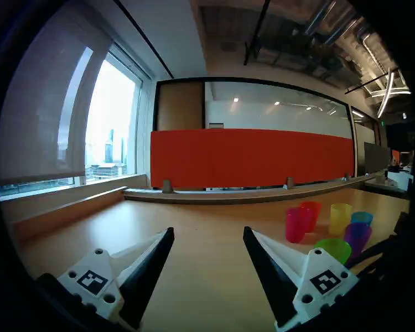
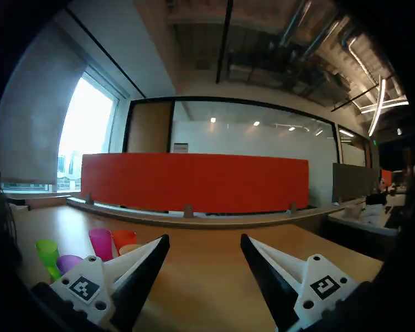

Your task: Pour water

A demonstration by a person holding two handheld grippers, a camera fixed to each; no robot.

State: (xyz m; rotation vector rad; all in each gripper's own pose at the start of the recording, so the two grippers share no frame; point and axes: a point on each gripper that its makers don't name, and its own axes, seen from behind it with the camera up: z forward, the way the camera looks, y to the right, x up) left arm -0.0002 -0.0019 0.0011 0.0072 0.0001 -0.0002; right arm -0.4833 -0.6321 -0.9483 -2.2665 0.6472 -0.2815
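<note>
Your right gripper point(image 2: 205, 239) hid part of cups point(image 2: 101, 243); contents unclear; cups stood upright, mouths up; left gripper point(image 1: 207, 232) gaped empty, right too.

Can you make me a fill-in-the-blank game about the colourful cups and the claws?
1. In the left gripper view, ____ plastic cups stand on the wooden table.
2. The yellow cup stands between the orange cup and the ____ cup.
3. The left claw and the right claw are both ____, holding nothing.

Missing words: six, blue, open.
</note>
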